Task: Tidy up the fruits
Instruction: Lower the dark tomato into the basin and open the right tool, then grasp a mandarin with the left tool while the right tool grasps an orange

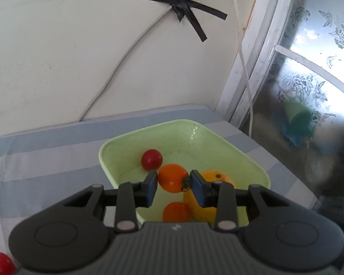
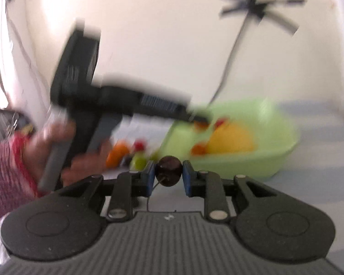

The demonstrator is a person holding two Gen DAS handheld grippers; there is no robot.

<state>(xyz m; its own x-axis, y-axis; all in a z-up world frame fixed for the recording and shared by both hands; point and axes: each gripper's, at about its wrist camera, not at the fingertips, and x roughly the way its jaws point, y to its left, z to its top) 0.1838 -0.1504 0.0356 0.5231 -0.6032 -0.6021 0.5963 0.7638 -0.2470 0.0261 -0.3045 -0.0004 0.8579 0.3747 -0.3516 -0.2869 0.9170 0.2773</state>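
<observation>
Two grippers, both loaded. My left gripper (image 1: 173,184) reaches level over the near rim of the green bowl (image 1: 236,147), its pads clenched on an orange tomato (image 1: 172,177) above the bowl's inside, where a red tomato (image 1: 151,159), another orange one and a yellow fruit (image 1: 214,178) lie. My right gripper (image 2: 168,171) hangs short of the bowl, grasping a dark cherry (image 2: 168,169); that view is blurred. More fruit (image 2: 126,154) sits left of the bowl on the striped cloth (image 1: 45,160).
</observation>
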